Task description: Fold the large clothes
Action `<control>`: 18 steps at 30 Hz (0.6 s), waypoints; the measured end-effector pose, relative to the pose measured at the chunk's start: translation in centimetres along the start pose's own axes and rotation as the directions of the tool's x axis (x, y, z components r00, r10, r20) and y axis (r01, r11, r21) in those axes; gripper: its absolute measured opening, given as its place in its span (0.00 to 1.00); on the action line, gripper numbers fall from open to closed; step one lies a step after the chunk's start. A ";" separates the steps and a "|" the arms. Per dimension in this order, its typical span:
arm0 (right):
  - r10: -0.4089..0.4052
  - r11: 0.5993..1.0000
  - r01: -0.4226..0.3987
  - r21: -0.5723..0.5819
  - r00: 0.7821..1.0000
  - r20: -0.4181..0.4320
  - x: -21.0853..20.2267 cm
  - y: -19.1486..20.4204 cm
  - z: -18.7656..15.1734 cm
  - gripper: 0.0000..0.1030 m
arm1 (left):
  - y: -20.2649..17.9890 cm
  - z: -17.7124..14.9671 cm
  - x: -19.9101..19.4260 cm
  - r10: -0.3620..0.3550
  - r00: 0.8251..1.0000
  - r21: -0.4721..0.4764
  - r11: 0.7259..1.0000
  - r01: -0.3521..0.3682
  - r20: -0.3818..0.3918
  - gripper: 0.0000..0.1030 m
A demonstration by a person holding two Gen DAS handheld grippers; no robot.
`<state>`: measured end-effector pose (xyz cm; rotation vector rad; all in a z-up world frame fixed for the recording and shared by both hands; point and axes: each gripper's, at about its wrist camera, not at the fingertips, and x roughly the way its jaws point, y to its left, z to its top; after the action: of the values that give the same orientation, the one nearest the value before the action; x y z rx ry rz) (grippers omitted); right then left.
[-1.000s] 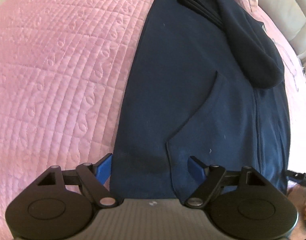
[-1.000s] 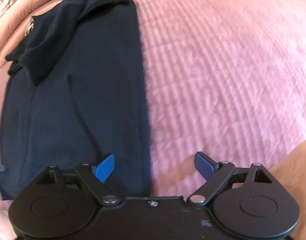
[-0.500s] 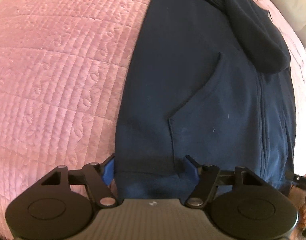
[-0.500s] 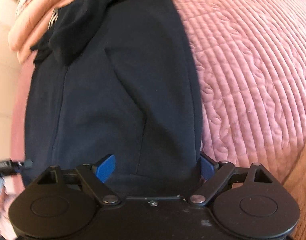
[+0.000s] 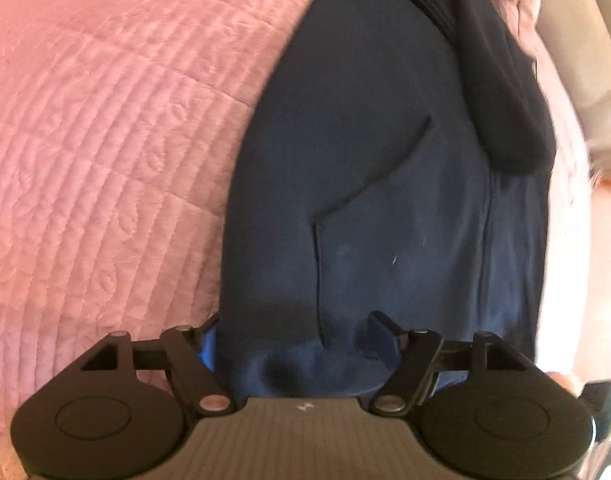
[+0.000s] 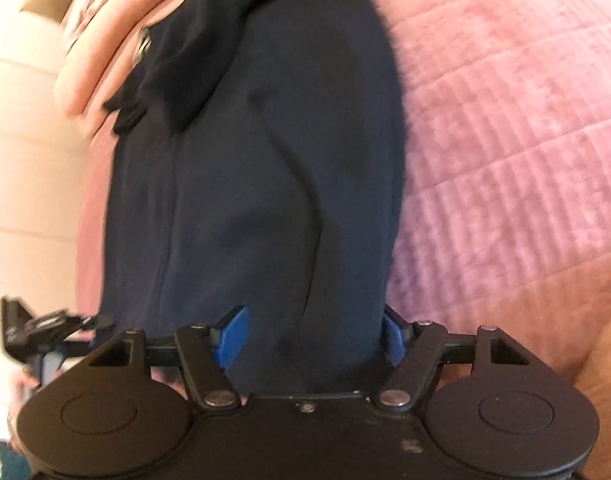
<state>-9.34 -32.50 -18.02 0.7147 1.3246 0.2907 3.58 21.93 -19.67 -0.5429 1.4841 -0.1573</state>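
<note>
Between both pairs of tongs, left tongs (image 5: 293,340) and right tongs (image 6: 311,332), the bottom hem of the navy hoodie (image 5: 385,184) on the pink quilted bed (image 5: 105,140) is now straddled, the right jaws having just been closing yet neither visibly pinching, so a lengthwise fold seems imminent.

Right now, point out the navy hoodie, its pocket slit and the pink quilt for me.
navy hoodie (image 5: 365,128): left wrist view, on its flat front panel.
pocket slit (image 5: 379,176): left wrist view, on the slanted opening's edge.
pink quilt (image 6: 505,120): right wrist view, on bare quilted surface beside the garment.
</note>
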 end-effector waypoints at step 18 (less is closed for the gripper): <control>0.329 0.939 -0.342 -0.027 0.875 0.355 -8.9 4.1 1.2 0.19 | -0.8 -1.7 -9.3 -0.317 0.847 -0.012 0.935 0.356 0.426 0.13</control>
<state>-9.58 -34.92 -8.41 0.9817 0.8587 0.3966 1.12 24.77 -10.93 -0.8552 0.9690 -0.2332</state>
